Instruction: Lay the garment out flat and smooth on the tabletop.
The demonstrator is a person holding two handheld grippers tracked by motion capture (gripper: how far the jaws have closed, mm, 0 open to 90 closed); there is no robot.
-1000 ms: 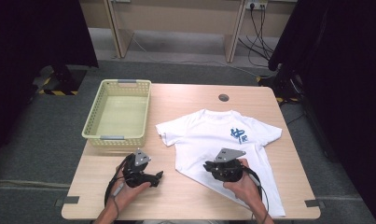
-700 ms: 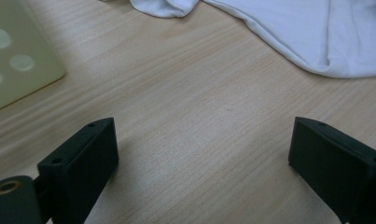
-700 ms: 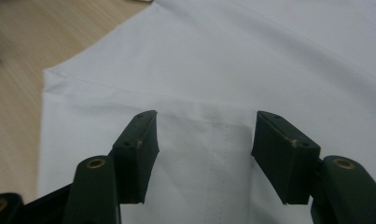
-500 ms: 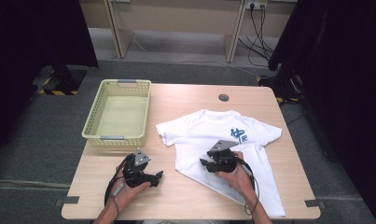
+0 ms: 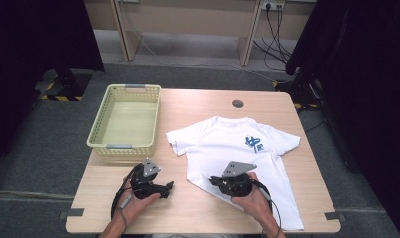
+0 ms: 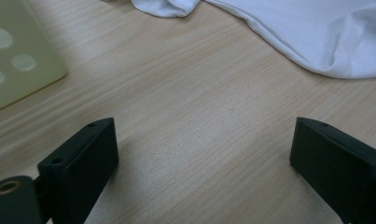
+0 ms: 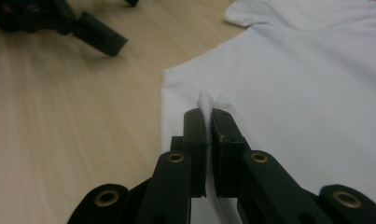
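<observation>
A white T-shirt [image 5: 237, 148] with a blue chest print lies flat on the wooden table, hem toward the near edge. My right gripper [image 5: 213, 180] sits low at the shirt's lower left edge. In the right gripper view its jaws [image 7: 208, 114] have just been closing and are shut on a pinched ridge of the white fabric [image 7: 293, 93]. My left gripper [image 5: 166, 188] rests on bare wood left of the shirt. Its jaws [image 6: 202, 140] stand wide open with nothing between them, and the shirt's edge [image 6: 316, 32] lies beyond them.
A pale yellow plastic basket [image 5: 124, 147] stands at the table's left side, its corner [image 6: 17, 51] close to the left gripper. A round cable hole [image 5: 237, 103] sits near the far edge. Bare wood lies between the two grippers.
The right gripper shifted a little up the shirt, then came back down toward the near edge at the fabric's side. The left gripper has stayed still.
</observation>
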